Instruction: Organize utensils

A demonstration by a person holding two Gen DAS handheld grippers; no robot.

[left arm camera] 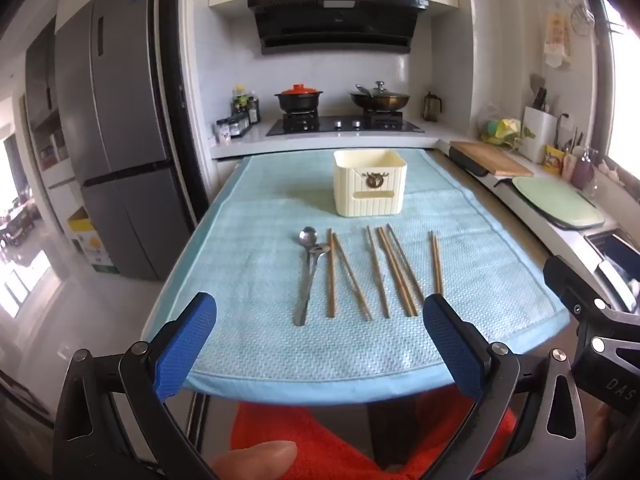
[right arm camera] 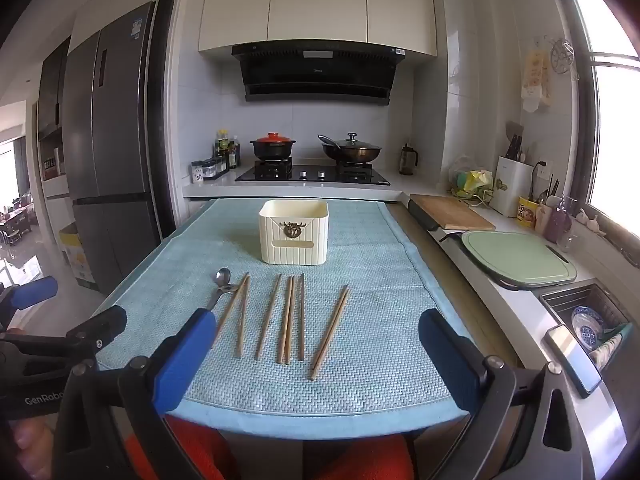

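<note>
Left gripper (left arm camera: 320,336) short of chopsticks (left arm camera: 384,276)

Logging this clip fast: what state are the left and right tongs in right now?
Left tongs: open, holding nothing, short of the utensils on the blue mat.
Right tongs: open, holding nothing, also short of them.

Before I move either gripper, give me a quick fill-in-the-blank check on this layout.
1. The chopsticks lie on a light ____ towel.
2. Beyond them stands a cream ____, with no utensils visible in it.
3. The metal spoons lie at the ____ end of the row.
4. Both the left gripper and right gripper are ____.

Missing words: blue; box; left; open
</note>
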